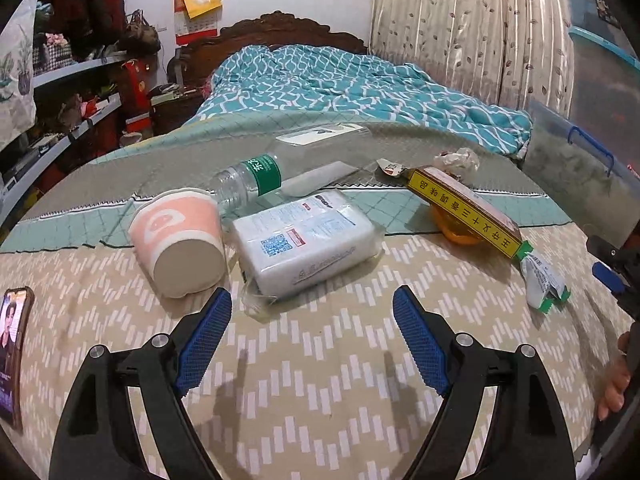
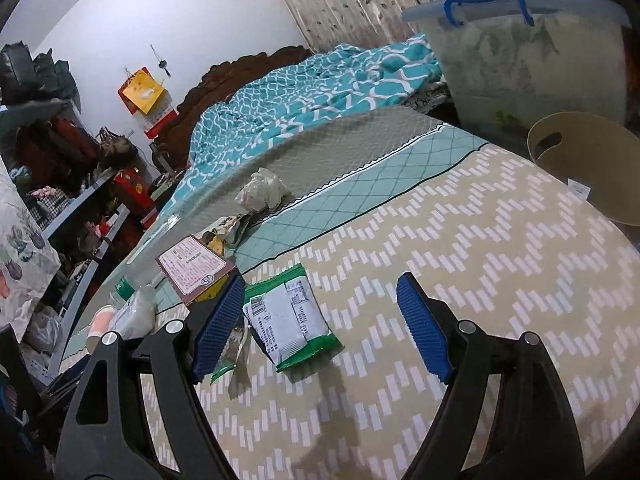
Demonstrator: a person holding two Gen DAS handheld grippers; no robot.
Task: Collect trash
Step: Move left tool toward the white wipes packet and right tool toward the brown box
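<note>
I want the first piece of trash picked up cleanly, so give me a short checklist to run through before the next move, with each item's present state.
1. Left gripper open with nothing between its pads: ok.
2. Right gripper open, holding nothing: ok.
3. Nearest target for the left, the white tissue pack, lies flat and unobstructed: ok.
4. Nearest target for the right, the green-edged wrapper, lies flat just ahead of the jaws: ok.
5. Beige bin in view with its mouth facing the bed: ok.
6. Bin has room: cannot tell, only part of the inside shows.
</note>
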